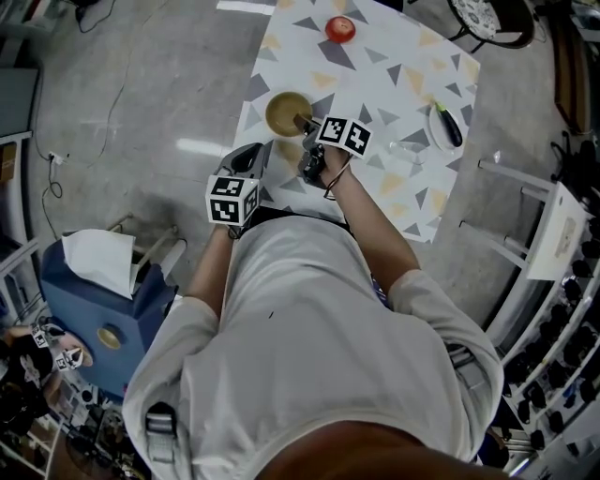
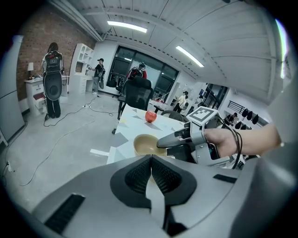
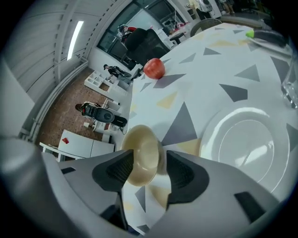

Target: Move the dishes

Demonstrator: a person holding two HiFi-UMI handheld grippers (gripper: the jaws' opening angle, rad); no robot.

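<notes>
Bowl (image 1: 287, 112), beige, just beside white plate (image 3: 242, 139): probably light, rigid, slick and breakable; take hold across rim; right gripper (image 3: 149, 162) spread loose astride that rim; left gripper (image 2: 151, 160) closed, empty

A brick wall (image 2: 31, 49) and strip lights (image 2: 126, 26) frame the grey concrete floor (image 1: 141, 112).

Tabletop (image 1: 394, 84), white with grey and yellow triangles. On it: tan bowl (image 1: 286, 112), red fruit (image 1: 339, 28), clear glass (image 1: 410, 150), white plate (image 3: 247, 144), small plate (image 1: 433, 120) bearing dark vegetable (image 1: 450, 127).
</notes>
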